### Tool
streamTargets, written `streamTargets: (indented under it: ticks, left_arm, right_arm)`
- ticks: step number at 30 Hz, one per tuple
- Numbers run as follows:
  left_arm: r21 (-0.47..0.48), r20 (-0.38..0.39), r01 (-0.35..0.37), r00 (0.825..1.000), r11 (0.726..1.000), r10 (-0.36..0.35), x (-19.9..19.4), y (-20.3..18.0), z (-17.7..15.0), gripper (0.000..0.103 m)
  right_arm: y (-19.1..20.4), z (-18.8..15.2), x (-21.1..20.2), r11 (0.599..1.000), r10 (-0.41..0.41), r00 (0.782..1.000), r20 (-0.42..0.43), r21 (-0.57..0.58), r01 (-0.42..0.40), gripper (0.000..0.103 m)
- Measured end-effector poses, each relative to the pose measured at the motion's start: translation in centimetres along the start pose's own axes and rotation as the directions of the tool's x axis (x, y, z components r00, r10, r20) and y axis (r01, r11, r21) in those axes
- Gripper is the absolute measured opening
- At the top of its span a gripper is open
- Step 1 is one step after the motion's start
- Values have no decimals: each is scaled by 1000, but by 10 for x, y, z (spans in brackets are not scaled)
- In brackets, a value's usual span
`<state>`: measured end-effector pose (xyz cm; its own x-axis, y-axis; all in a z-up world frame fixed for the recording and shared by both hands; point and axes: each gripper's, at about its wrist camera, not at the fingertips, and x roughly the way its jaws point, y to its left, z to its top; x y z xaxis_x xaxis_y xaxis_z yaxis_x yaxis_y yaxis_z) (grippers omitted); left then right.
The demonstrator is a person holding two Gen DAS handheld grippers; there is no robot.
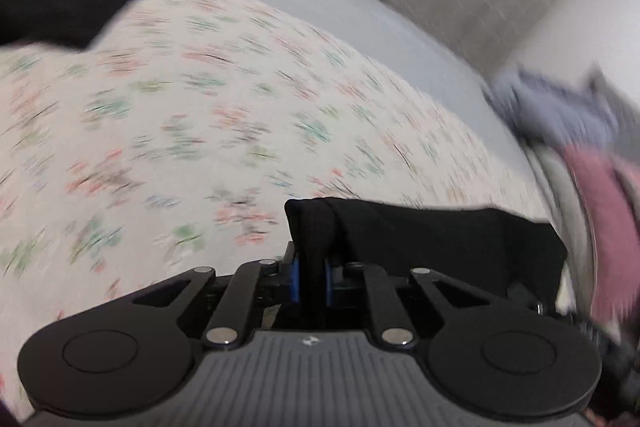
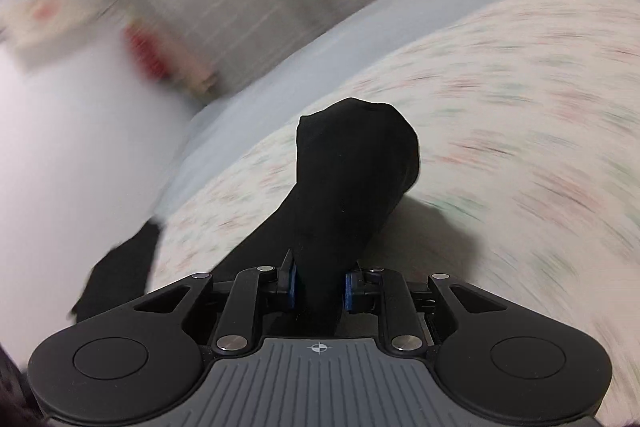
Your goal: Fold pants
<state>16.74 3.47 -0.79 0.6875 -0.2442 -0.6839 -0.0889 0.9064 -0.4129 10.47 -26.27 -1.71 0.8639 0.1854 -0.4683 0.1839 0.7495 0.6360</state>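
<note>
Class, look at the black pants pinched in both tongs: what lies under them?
Under the black pants lies a floral bedsheet, with a pale blue sheet beyond it. The left tongs and right tongs clamp the cloth. Whatever lies directly beneath the fabric is covered.

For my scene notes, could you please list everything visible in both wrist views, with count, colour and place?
pants: one, black, bunched between both grippers' pads, another part lying far left in the left view.
bedspread: one, pale with floral print, under the pants.
sheet: one, light blue, along the bedspread's far edge.
clothes pile: one heap, grey-blue, pink and grey, right edge of the left view.
red thing: one, blurred, by the wall.
left gripper: black, blue pads, shut on pants.
right gripper: black, blue pads, shut on pants.
</note>
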Motion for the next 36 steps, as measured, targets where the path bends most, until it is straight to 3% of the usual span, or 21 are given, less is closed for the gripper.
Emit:
streamTargets:
  ticks: [4, 6, 8, 9, 11, 13, 15, 17, 21, 22, 24, 26, 29, 30, 33, 34, 35, 36]
  left_arm:
    - [110, -67, -25, 997, 994, 32, 34, -11, -2, 22]
    - [65, -59, -5, 998, 998, 8, 32, 0, -5, 33]
    - [17, -49, -1, 999, 1000, 1, 25, 14, -7, 47]
    - [7, -37, -19, 999, 1000, 19, 22, 20, -6, 48]
    - [-28, -39, -35, 999, 999, 34, 14, 31, -6, 52]
    - [-108, -46, -1, 999, 994, -4, 2, 38, -11, 53]
    - [-141, -47, 45, 998, 989, -52, -11, 32, -22, 62]
    - [-163, -42, 47, 998, 986, -55, -16, 26, -33, 80]
    - [-325, -32, 40, 998, 945, -53, -19, 40, -55, 86]
    - [-330, -38, 45, 997, 943, -61, -17, 40, -58, 91]
    - [-302, -82, 58, 993, 952, -86, -4, 34, -64, 92]
    - [-300, -70, 88, 991, 950, -114, -2, 26, -72, 96]
    - [-266, -37, 122, 990, 956, -136, 3, 14, -76, 103]
    - [-233, -42, 109, 992, 966, -121, 9, 10, -76, 103]
    - [-227, -31, 88, 995, 970, -98, 19, 5, -76, 103]
    - [-237, -24, 110, 993, 965, -119, 18, 5, -74, 96]
    - [-262, -16, 145, 988, 954, -155, 18, 7, -72, 78]
    - [-318, -8, 180, 981, 931, -192, 15, 15, -71, 77]
  right_arm:
    - [-29, -54, -27, 983, -80, 993, 85, 173, 64, 23]
    - [-41, -58, -17, 979, -89, 995, 46, 187, 79, 30]
    - [-57, -44, -13, 973, -59, 998, -7, 223, 59, 42]
    - [-61, -36, -11, 971, -50, 998, -38, 233, 58, 53]
    - [-70, -13, -12, 973, -37, 996, -87, 224, 55, 61]
    - [-70, 6, -7, 988, -10, 992, -123, 154, 29, 73]
    - [-71, 22, -3, 997, 27, 988, -153, 75, -16, 81]
    - [-78, 34, 10, 998, 59, 976, -211, 31, -54, 84]
    - [-100, 42, 39, 976, 215, 925, -313, 81, -200, 88]
    - [-103, 42, 41, 967, 255, 911, -326, 102, -234, 89]
    - [-103, 50, 49, 952, 306, 883, -356, 125, -280, 89]
    - [-99, 52, 58, 941, 338, 861, -381, 118, -317, 89]
    - [-98, 53, 62, 932, 355, 849, -391, 78, -353, 87]
    - [-98, 53, 60, 934, 346, 853, -391, 60, -351, 83]
    - [-88, 51, 65, 952, 283, 875, -392, 7, -305, 52]
    - [-84, 50, 65, 956, 268, 881, -390, -2, -292, 43]
    - [-84, 51, 67, 957, 264, 884, -385, -9, -290, 40]
    - [-81, 53, 64, 958, 259, 889, -377, -16, -285, 35]
